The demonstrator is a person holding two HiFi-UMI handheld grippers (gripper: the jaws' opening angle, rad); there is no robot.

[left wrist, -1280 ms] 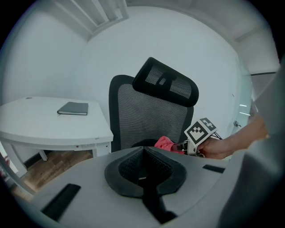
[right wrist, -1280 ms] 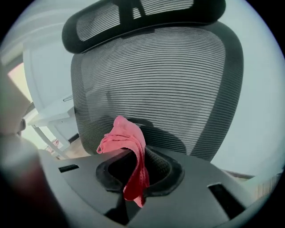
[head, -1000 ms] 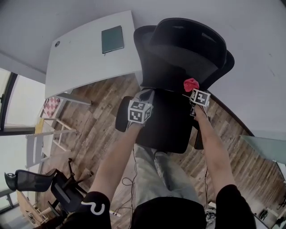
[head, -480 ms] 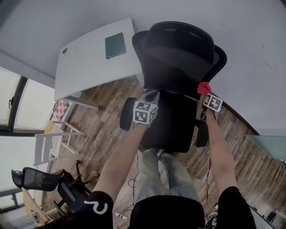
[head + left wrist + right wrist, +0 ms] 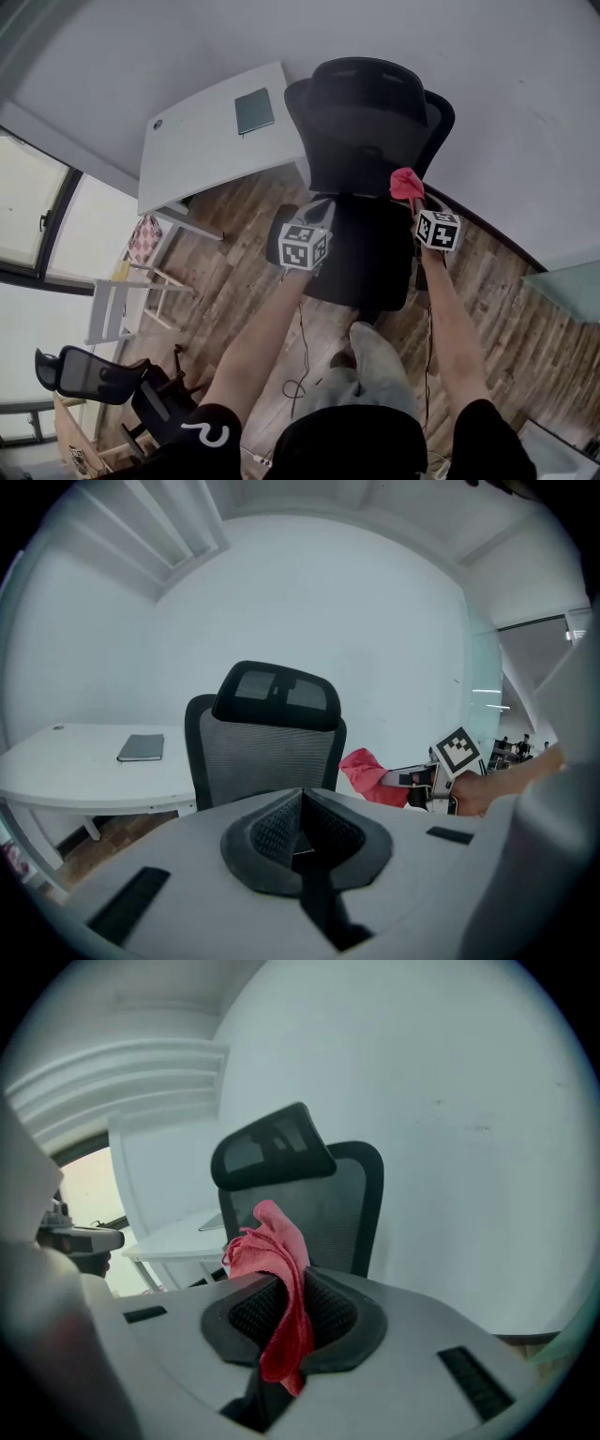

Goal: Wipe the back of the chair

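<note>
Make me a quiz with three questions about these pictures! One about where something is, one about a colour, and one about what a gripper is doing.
1. Where is the dark notebook?
A. on the white desk
B. inside a bucket
C. on a sofa

2. What colour is the cloth?
A. blue
B. red
C. yellow

3. How are the left gripper's jaws?
A. wide apart
B. shut on the cloth
C. together with nothing between them

Answers:
1 A: in the head view the notebook lies flat on the desk top.
2 B: the cloth clamped in the right gripper is red.
3 C: the left gripper view shows its pads meeting with nothing between them.
</note>
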